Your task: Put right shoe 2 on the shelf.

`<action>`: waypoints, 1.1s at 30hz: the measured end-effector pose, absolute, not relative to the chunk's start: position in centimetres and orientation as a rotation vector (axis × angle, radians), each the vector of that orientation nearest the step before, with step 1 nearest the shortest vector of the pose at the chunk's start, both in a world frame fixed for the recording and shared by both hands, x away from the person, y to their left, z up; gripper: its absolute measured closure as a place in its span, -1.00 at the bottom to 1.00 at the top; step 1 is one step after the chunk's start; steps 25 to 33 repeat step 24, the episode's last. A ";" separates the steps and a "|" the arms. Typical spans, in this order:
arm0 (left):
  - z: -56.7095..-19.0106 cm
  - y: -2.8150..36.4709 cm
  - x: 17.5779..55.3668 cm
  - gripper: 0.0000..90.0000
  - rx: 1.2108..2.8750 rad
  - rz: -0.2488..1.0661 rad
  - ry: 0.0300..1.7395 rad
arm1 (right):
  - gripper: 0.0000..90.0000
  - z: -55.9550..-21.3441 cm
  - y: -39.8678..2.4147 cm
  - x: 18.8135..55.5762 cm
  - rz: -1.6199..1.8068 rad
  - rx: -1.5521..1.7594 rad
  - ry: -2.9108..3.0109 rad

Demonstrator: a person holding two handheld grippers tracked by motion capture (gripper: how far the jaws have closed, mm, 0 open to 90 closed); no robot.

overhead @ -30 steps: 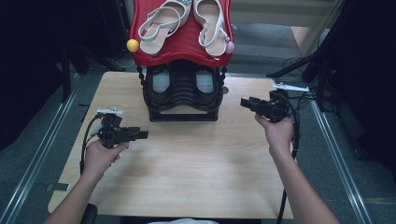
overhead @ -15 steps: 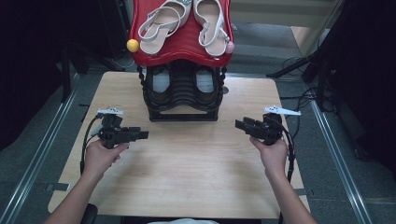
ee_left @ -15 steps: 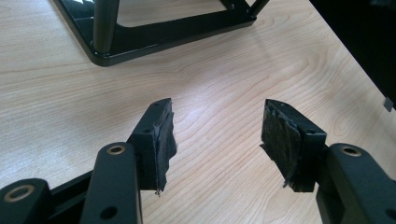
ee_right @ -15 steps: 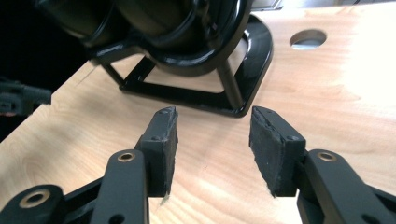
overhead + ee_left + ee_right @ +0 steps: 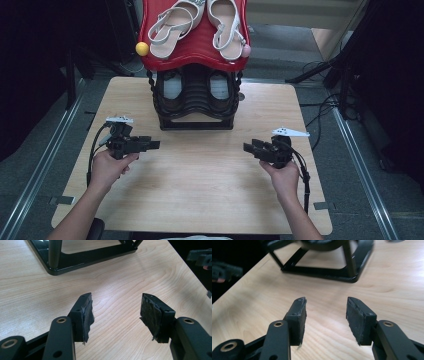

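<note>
Both claws hang released over the wooden table (image 5: pixel 200 190): left gripper (image 5: pixel 152 145), right gripper (image 5: pixel 248 147), jaws apart, holding nothing. Far centre stands the black shoe rack (image 5: pixel 196 107), sandals (image 5: pixel 225 22) on its red top. From each gripper view the rack's frame (image 5: pixel 95 256) (image 5: pixel 324 272) looks stiff, probably light; grip a post.

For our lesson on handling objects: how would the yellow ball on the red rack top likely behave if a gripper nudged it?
The yellow ball sits at the outer edge of the red top, so a nudge would probably roll it off. It looks smooth and round, so it would likely slip from flat pads. It seems small, so probably light.
</note>
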State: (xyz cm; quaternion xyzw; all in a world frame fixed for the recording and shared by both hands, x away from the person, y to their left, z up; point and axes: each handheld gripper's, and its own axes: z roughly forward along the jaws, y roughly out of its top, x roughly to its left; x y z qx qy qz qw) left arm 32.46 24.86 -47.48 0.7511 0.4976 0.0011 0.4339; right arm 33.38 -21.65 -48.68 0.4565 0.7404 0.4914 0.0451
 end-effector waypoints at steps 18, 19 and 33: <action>-48.1 24.1 32.7 -0.10 1.923 0.015 1.215 | 0.10 -50.0 -19.7 33.5 1.448 1.336 2.375; -48.1 24.0 32.7 -0.11 1.925 0.016 1.209 | 0.10 -50.0 -19.7 33.5 1.450 1.334 2.375; -48.6 23.2 32.5 -0.26 1.935 0.046 1.194 | 0.02 -50.0 -19.7 33.5 1.409 1.312 2.387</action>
